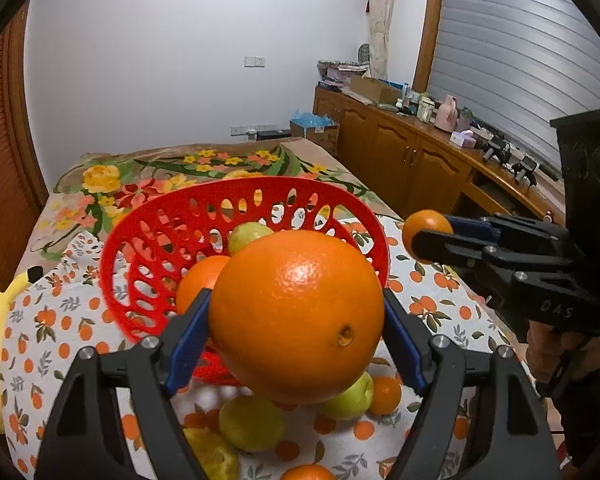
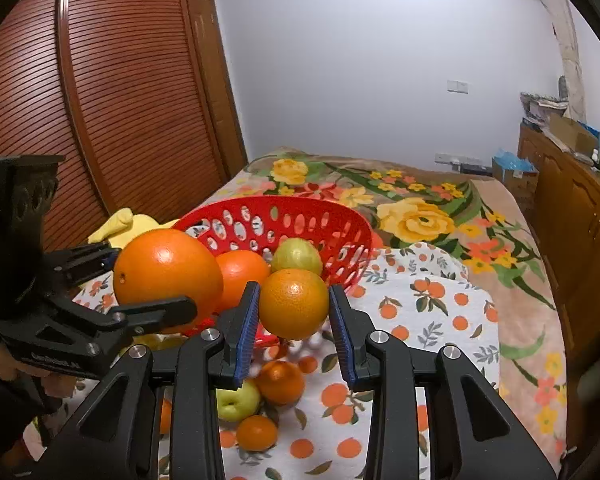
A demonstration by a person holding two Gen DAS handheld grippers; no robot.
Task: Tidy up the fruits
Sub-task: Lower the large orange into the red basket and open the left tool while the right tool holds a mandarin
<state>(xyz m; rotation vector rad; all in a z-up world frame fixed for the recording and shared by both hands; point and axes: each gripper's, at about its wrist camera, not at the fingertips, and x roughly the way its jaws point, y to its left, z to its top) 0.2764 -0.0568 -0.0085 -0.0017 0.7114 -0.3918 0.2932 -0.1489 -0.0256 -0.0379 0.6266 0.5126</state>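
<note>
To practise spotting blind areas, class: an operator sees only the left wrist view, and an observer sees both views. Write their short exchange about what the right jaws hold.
Operator: The right gripper is side-on to me, and a black finger covers part of its small round orange. Are both pads on it?
Observer: Yes. In the right wrist view both ribbed blue pads press its sides, and it hangs clear of the cloth.
Operator: What lies below it?
Observer: Roughly beneath it are a smaller orange and a green apple. They lie on the orange-print cloth, in front of the red perforated plastic basket.
</note>
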